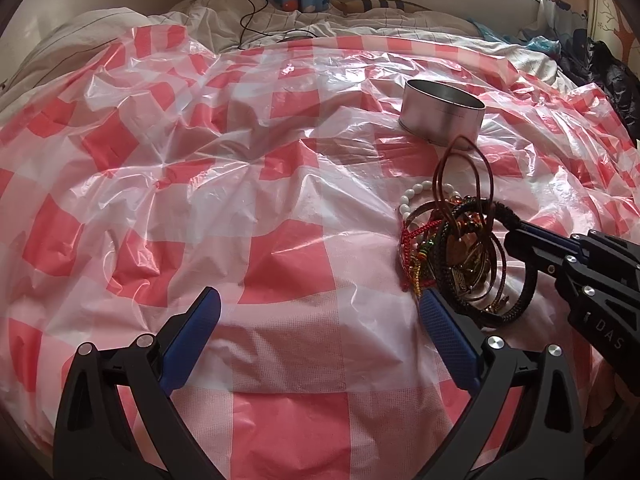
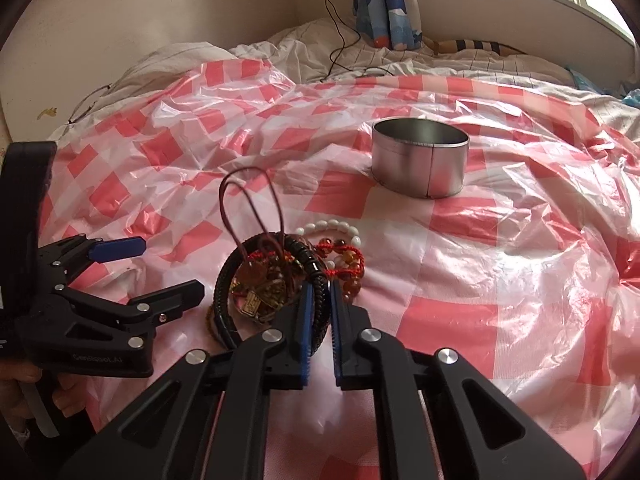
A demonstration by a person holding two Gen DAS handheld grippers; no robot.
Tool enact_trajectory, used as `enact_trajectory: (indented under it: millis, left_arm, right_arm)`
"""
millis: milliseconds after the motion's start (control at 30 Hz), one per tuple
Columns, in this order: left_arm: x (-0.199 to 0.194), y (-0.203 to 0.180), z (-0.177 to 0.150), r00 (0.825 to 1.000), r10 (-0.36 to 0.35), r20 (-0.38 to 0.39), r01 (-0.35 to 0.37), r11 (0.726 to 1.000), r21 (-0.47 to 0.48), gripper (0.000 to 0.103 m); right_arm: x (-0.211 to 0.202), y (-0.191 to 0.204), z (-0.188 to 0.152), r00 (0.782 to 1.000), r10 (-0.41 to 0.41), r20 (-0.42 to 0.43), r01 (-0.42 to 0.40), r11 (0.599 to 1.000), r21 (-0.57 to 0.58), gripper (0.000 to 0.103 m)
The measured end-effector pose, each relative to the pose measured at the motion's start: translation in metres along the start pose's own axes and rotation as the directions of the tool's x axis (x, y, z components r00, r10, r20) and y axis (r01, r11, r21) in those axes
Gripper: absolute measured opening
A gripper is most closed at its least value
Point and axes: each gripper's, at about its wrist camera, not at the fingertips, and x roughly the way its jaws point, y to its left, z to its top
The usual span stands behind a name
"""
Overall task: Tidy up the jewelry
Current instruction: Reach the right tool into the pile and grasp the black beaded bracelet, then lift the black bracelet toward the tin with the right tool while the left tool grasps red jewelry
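One metal tin (image 2: 420, 160), one jewelry pile (image 2: 280, 276), two hand-held grippers.

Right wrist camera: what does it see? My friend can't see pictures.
The right gripper pinches a black braided bracelet in a jewelry pile on a red-checked plastic sheet. A round metal tin sits behind; the left gripper waits open.

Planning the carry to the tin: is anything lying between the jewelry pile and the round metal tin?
Nothing visible does. Only bare checkered plastic sheet lies between the jewelry pile and the open metal tin. The right gripper has its jaws closed on a black braided bracelet in the pile.
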Motion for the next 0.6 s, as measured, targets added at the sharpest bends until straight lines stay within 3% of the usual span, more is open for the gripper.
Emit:
enact_trajectory:
  millis: [267,367,500,600]
  left_arm:
    - [-0.01,0.005,0.001,0.998,-0.035,0.056,0.036,0.999,-0.029,0.095]
    - [-0.019,-0.004,0.003,0.988,-0.116,0.105,0.115,0.993,0.019,0.095]
    - [-0.017,-0.027,0.006,0.971,-0.227,0.071,0.217,0.968,0.129,0.095]
    - [-0.009,-0.03,0.009,0.934,-0.356,0.007,0.353,0.93,0.104,0.096]
  right_arm:
    - [-0.038,-0.007,0.014,0.985,0.007,0.175,-0.012,0.999,0.03,0.009]
    - [-0.048,-0.026,0.018,0.978,-0.01,0.206,-0.012,0.995,0.102,0.009]
    - [-0.047,-0.06,0.016,0.982,-0.075,0.173,0.033,0.972,0.231,0.009]
    - [-0.038,-0.082,0.01,0.988,-0.107,0.11,0.068,0.948,0.312,0.009]
